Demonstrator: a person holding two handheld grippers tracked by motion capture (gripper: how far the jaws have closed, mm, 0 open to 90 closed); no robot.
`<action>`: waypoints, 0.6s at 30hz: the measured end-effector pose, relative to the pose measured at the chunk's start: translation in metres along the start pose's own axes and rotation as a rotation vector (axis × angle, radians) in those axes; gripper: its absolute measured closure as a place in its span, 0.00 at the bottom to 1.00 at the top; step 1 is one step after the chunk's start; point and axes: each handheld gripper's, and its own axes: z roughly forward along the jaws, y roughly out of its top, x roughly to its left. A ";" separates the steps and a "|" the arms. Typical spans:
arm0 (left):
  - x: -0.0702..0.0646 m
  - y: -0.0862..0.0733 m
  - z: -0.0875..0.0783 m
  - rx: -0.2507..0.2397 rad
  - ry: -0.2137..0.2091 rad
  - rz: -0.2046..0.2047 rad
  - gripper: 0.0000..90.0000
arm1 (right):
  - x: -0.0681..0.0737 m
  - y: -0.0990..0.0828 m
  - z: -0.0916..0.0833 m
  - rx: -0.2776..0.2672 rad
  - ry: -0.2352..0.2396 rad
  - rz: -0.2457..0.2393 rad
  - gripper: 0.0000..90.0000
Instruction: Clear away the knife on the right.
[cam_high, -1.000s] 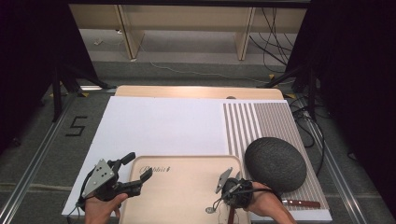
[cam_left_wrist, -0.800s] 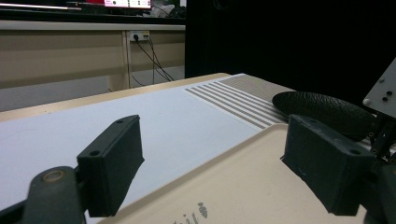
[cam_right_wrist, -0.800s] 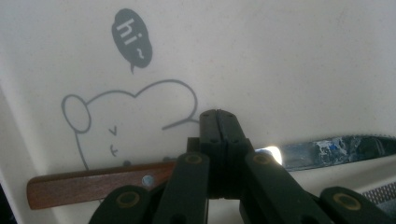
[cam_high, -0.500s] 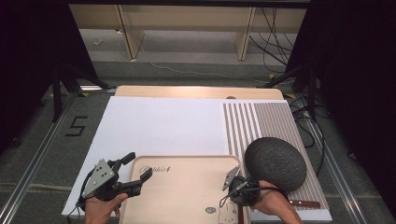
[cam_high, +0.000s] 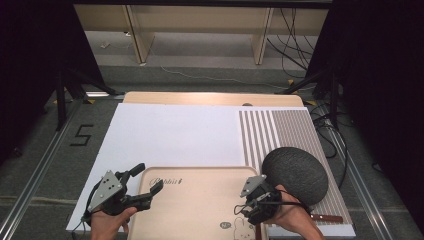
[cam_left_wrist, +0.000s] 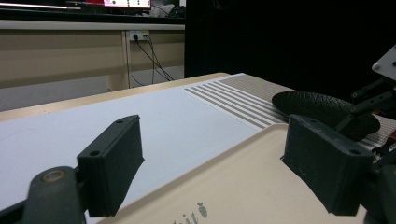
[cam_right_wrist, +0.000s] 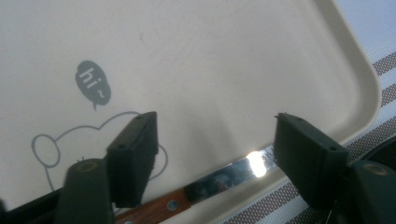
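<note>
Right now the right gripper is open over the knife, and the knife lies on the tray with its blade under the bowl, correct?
Not quite. The right gripper is open over the knife, but the right gripper view shows the knife on the striped mat beside the tray, not on it.

high view: even overhead light on the white mat (cam_high: 170, 135), surroundings near black, slight softness overall. left gripper view: near jaws soft and out of focus, background dim. right gripper view: hard glare spot on the knife blade (cam_right_wrist: 254, 164), jaws blurred, soft shadow across the tray (cam_right_wrist: 210, 60).
</note>
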 end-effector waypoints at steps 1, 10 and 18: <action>0.000 0.000 0.000 0.000 0.000 -0.001 0.21 | 0.001 0.000 -0.001 -0.003 -0.002 0.015 0.26; 0.000 0.001 0.001 0.000 0.004 -0.005 0.21 | 0.003 -0.005 -0.011 -0.024 0.011 0.011 0.20; -0.001 0.001 0.003 -0.005 -0.006 -0.002 0.21 | -0.003 -0.013 -0.021 -0.039 -0.008 0.025 0.20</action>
